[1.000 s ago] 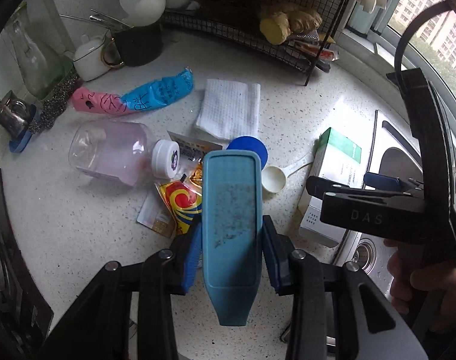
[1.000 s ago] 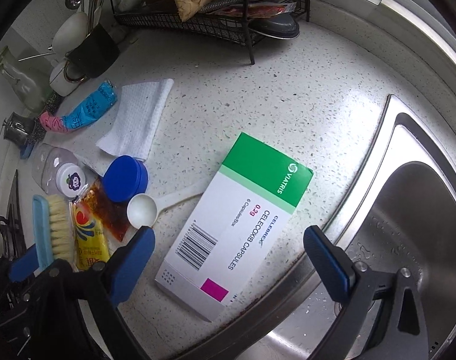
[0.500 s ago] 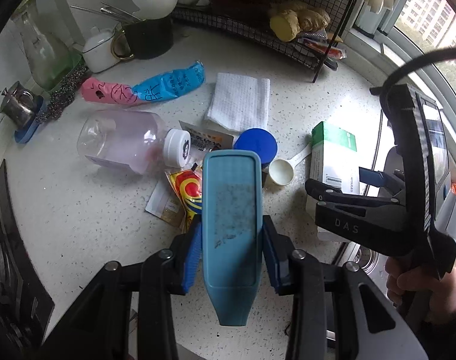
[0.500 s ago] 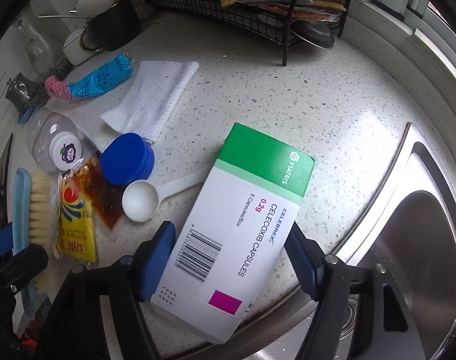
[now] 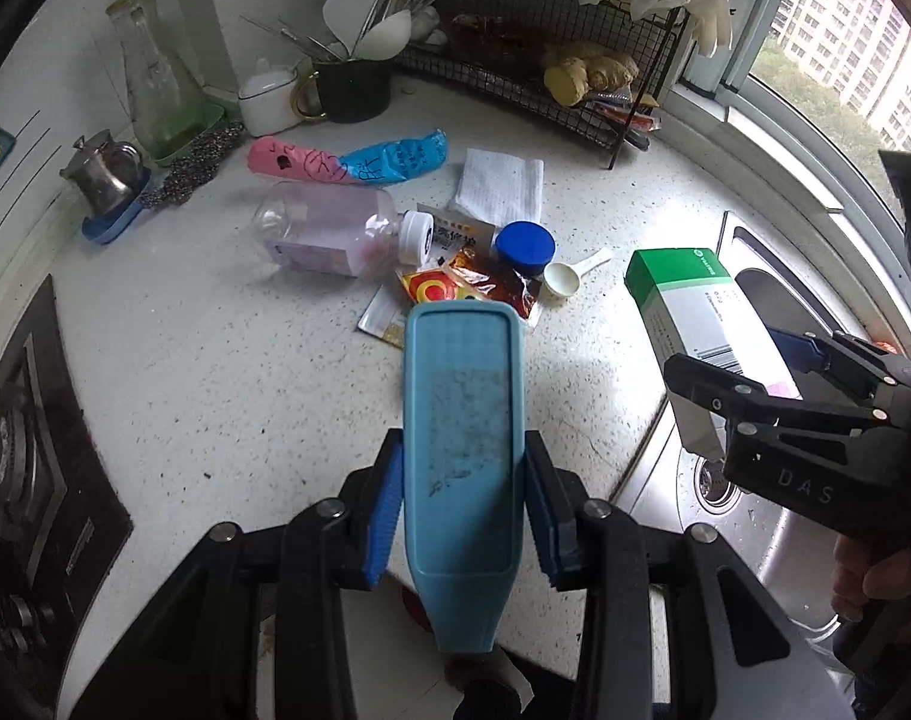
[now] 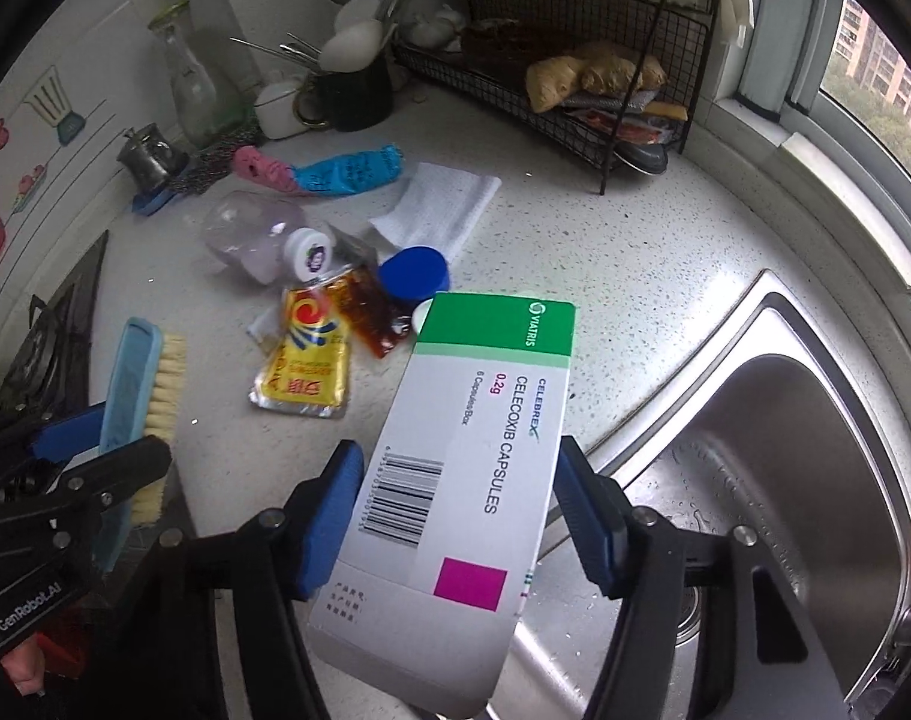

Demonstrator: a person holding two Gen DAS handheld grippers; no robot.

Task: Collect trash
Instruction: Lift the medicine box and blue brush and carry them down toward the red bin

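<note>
My right gripper (image 6: 455, 510) holds a white and green medicine box (image 6: 491, 396) by its long sides; the jaws are still closing on it, and the box hangs tilted above the counter edge. My left gripper (image 5: 462, 498) is shut on a blue scrubbing brush (image 5: 461, 396), bristles down, above the counter. The left wrist view shows the box (image 5: 683, 294) and right gripper (image 5: 755, 372) at the right. Beyond the brush lie sauce sachets (image 5: 473, 285), a blue lid (image 5: 524, 246), a white scoop (image 5: 566, 279), a lying plastic bottle (image 5: 323, 234), a paper towel (image 5: 500, 186) and a pink and blue wrapper (image 5: 347, 162).
A steel sink (image 6: 785, 450) opens at the right, under the box's near end. A black wire rack (image 5: 545, 60) with ginger stands at the back, beside a utensil cup (image 5: 350, 84) and a glass carafe (image 5: 155, 78). A gas hob (image 5: 23, 450) borders the counter's left.
The right jaws have closed from wide apart onto the box and lifted it off the counter. Both grippers have pulled up and back from the litter, the left still holding the brush.
</note>
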